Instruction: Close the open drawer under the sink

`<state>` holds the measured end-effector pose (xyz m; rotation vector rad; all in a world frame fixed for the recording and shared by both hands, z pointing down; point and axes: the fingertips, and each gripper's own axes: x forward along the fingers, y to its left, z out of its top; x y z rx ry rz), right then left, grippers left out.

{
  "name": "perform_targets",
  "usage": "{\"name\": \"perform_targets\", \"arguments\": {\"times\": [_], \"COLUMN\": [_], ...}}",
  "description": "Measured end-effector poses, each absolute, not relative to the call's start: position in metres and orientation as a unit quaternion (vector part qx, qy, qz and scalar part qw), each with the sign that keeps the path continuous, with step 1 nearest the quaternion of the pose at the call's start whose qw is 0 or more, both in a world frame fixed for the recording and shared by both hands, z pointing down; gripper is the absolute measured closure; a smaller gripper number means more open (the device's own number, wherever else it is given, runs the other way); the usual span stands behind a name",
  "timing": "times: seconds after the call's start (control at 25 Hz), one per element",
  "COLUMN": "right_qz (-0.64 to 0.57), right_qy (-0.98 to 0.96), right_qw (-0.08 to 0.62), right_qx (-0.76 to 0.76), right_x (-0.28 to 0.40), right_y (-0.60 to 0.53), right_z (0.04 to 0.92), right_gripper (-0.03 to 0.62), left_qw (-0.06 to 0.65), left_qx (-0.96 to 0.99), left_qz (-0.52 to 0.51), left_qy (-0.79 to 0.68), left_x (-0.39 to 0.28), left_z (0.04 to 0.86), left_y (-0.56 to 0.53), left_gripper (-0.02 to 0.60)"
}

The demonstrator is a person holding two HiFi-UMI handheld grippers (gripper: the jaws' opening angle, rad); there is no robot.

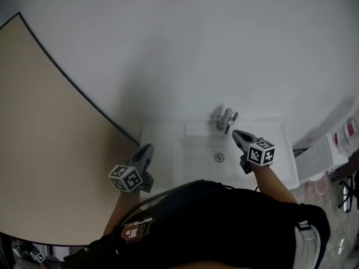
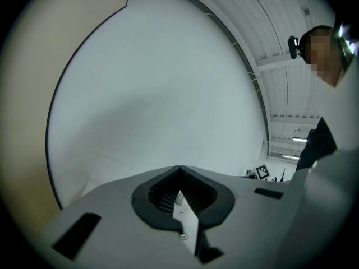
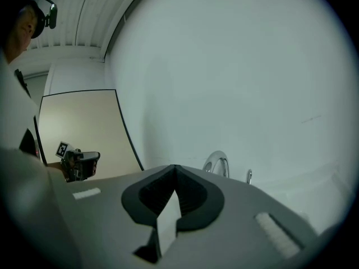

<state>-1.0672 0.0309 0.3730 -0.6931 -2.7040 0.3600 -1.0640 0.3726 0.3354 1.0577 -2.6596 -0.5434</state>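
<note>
The white sink (image 1: 162, 136) with its chrome tap (image 1: 225, 119) lies below me in the head view. No drawer shows in any view; the person's dark torso (image 1: 224, 223) covers everything under the sink's front edge. My left gripper (image 1: 147, 149) hovers over the sink's left rim, jaws together and empty. My right gripper (image 1: 236, 133) hangs over the basin just right of the tap, also shut with nothing in it. In the left gripper view the left gripper (image 2: 179, 170) faces bare wall. The right gripper (image 3: 175, 168) points at the wall above the tap (image 3: 217, 162).
A beige panel (image 1: 45, 128) with a dark edge fills the left side beside the sink. White wall (image 1: 196, 43) rises behind it. At the right stand a white unit (image 1: 315, 161) and cables on the floor. The drain (image 1: 219, 157) sits mid-basin.
</note>
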Motion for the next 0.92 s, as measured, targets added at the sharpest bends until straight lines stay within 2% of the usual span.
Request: {"name": "perform_targets", "arguments": {"times": [0.92], "right_qz": [0.106], "right_qy": [-0.952], "right_qw": [0.168], "right_qx": [-0.232], "right_x": [-1.075], "right_y": [0.035], "right_z": [0.376], "right_gripper": [0.595], "left_qw": [0.127], "left_qx": [0.385], "left_qz": [-0.187], "left_qy": [-0.895], "left_x": [-1.081], "left_z": [0.34], "left_y": [0.367], "left_gripper": [0.591]}}
